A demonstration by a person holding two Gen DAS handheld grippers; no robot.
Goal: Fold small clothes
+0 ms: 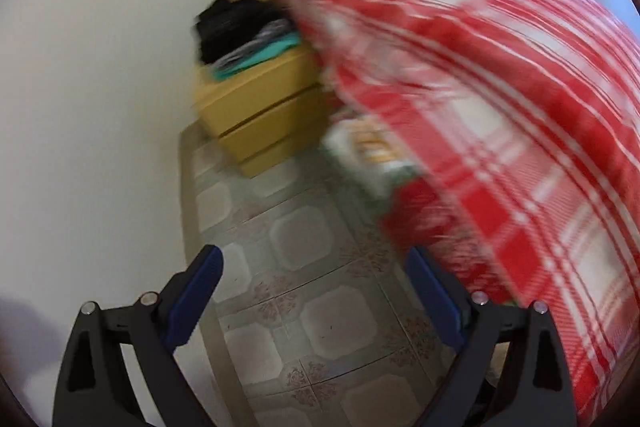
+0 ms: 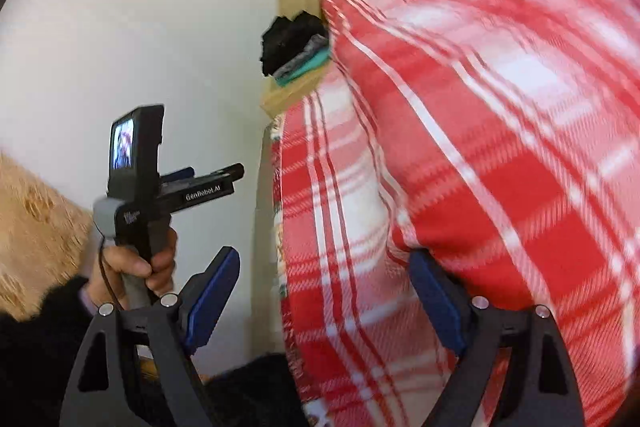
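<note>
A: Looming over both views, a red-and-white plaid blanket (image 1: 480,107) is covering what looks like a bed, its woven checks smeared by motion blur. Both grippers are travelling empty beside it.

B: Where are the small clothes sitting?

A: A folded stack of clothes (image 1: 240,35), black on top with grey and teal layers under it, is resting on a yellow wooden drawer unit (image 1: 256,119) against the white wall (image 1: 100,67), just beside the blanket's edge. Whether that stack is finished work or still waiting, the blur is making hard to say.

B: And the tools?

A: The left gripper (image 1: 314,291) is hanging over the patterned floor tiles (image 1: 304,239) with its blue ribbed pads spread wide and nothing between them. The right gripper (image 2: 324,291) is likewise standing released, one pad close against the blanket's hanging side but not pinching it. A hand (image 2: 132,263) is gripping the left tool's handle in the right wrist view.

B: What is the step asking for?

A: Probably reaching for the next garment. Doing it well is meaning slowing both hands until the view steadies, then pinching one soft layer at a corner or hem, not the whole stack and not the heavier blanket, which would drag.
</note>
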